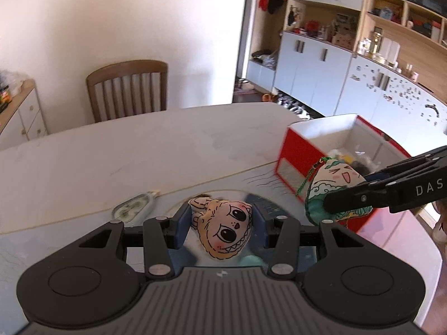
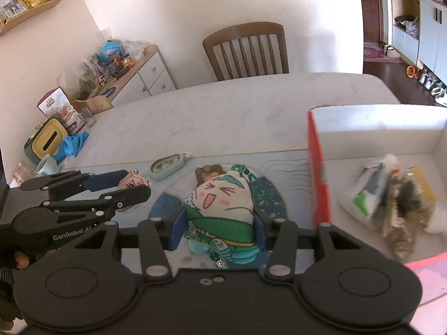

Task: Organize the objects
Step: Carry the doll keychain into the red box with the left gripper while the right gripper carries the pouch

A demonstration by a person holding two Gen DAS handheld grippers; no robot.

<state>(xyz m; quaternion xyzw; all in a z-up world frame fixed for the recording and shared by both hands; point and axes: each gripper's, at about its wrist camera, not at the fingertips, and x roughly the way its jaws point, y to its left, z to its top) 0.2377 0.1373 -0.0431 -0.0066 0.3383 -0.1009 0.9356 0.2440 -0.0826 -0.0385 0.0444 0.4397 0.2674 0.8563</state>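
Observation:
My left gripper (image 1: 222, 224) is shut on a tan plush face with big black eyes (image 1: 223, 227), held just above the table; the plush also shows in the right wrist view (image 2: 131, 182). My right gripper (image 2: 219, 220) is shut on a white-and-green laughing plush sachet (image 2: 220, 209), seen in the left wrist view (image 1: 332, 187) next to the red-and-white open box (image 1: 296, 153). The box (image 2: 318, 173) holds several small packets (image 2: 391, 195). The left gripper lies to the left of the right one.
A round blue mat (image 2: 268, 195) lies under the grippers. A small pale-green case (image 2: 167, 164) and a brown item (image 2: 208, 171) lie behind it. A yellow tissue box (image 2: 47, 141), blue cloth (image 2: 72, 145) and cups stand at the table's left edge. A wooden chair (image 2: 248, 50) stands beyond.

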